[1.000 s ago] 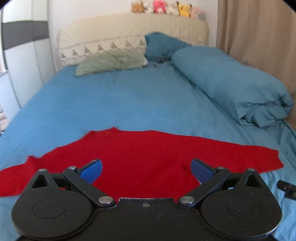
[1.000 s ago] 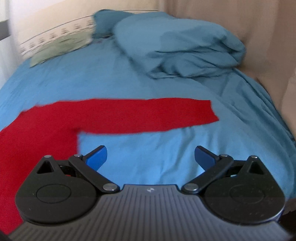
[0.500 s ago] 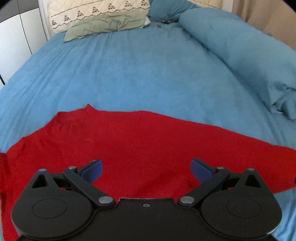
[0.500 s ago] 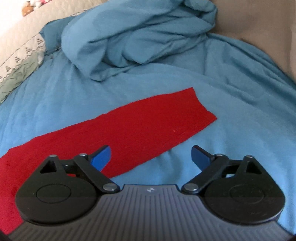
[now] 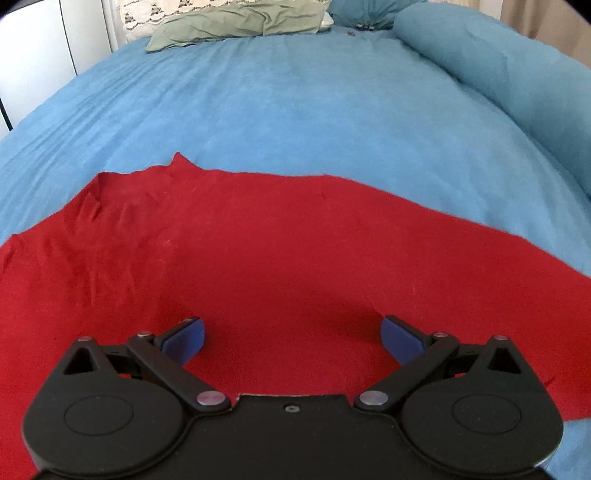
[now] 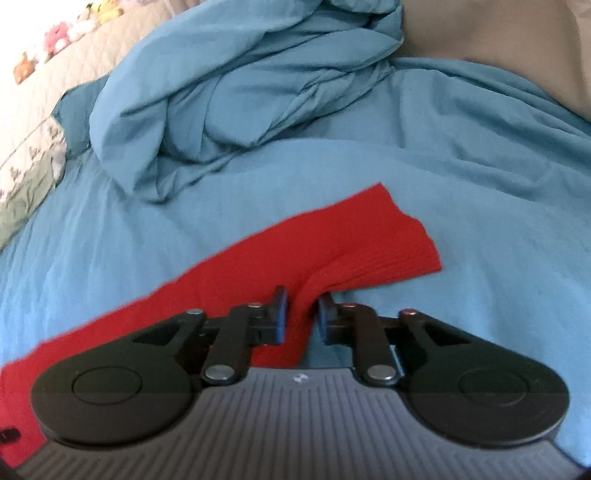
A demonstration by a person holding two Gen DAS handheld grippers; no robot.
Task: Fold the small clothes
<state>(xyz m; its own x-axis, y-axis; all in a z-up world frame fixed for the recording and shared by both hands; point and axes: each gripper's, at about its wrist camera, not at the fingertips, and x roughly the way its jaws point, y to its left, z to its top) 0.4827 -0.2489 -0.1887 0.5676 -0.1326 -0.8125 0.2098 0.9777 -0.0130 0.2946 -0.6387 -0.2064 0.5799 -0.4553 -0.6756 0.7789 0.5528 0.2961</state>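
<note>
- We're at a bed (image 5: 295, 110) with a blue sheet, rolled duvet (image 6: 240, 92) on its right, pillows (image 5: 236, 18) at the head.
- Red shirt (image 5: 258, 258) lies flat.
- Left gripper (image 5: 291, 338) dropped closer, jaws wide, empty.
- Right gripper (image 6: 301, 314), open half a second ago, now pinches the sleeve (image 6: 369, 240).

The red garment (image 5: 280, 258) runs off the left wrist view at 9 and 3 o'clock, its near edge hidden under the left gripper (image 5: 291, 338), while the plush toys (image 6: 59, 37) at 11 o'clock blur.
</note>
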